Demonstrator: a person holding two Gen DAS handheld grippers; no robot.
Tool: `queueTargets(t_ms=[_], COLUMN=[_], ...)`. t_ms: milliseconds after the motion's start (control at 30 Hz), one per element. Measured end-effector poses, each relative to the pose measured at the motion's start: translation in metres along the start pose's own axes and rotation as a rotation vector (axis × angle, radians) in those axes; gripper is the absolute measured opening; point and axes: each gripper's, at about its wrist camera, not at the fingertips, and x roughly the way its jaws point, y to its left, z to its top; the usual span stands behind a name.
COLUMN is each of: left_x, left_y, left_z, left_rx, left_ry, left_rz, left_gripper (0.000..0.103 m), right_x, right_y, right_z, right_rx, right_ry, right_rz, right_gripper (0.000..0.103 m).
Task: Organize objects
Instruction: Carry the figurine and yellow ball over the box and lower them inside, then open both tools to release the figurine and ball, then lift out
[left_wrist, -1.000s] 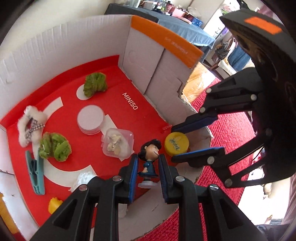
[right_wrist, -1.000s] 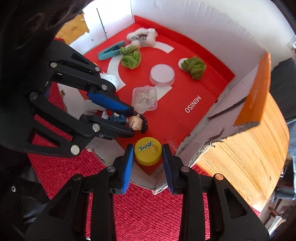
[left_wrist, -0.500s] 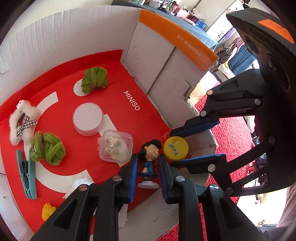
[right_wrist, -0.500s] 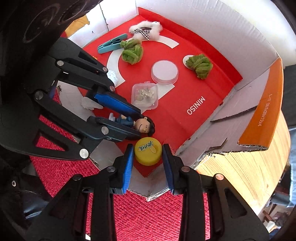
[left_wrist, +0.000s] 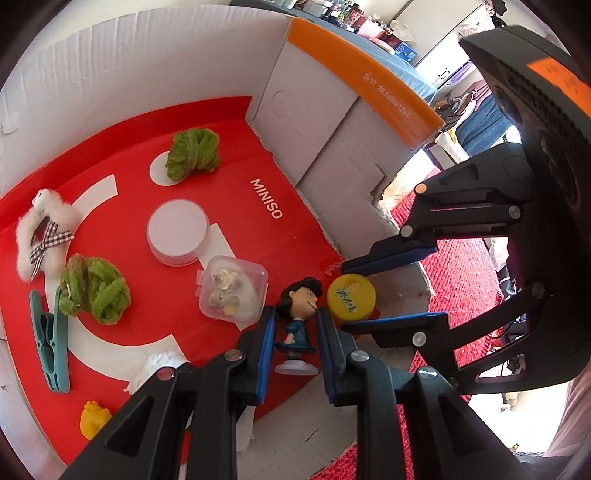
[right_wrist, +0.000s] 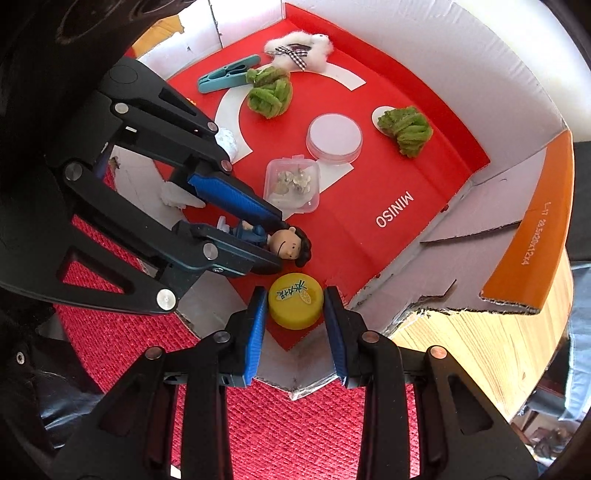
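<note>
A small figurine with black hair and a blue dress stands between the fingers of my left gripper, over the near edge of the red-floored cardboard box. It also shows in the right wrist view. A yellow bottle cap sits between the fingers of my right gripper, just right of the figurine; it also shows in the left wrist view. Both grippers are closed on their objects.
On the box floor lie a clear plastic case, a white round lid, two green fuzzy bundles, a white fluffy toy, a teal clothespin, a yellow toy. Red carpet lies below.
Both grippers have moved a little further in over the box floor with their objects. The box contents have shifted in view; grips are unchanged.
</note>
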Motion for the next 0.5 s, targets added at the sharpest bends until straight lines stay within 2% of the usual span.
queueTargets(t_ms=[500], left_x=[0.0001], left_y=[0.0023], left_z=[-0.0049], left_rx=[0.009], left_ry=[-0.007], left_rz=[0.001], left_gripper=[0.023], right_x=[-0.0019], right_y=[0.0061], right_z=[-0.0003], right_rx=[0.059], right_ry=[0.016], right_rz=[-0.009], right_gripper=[0.03])
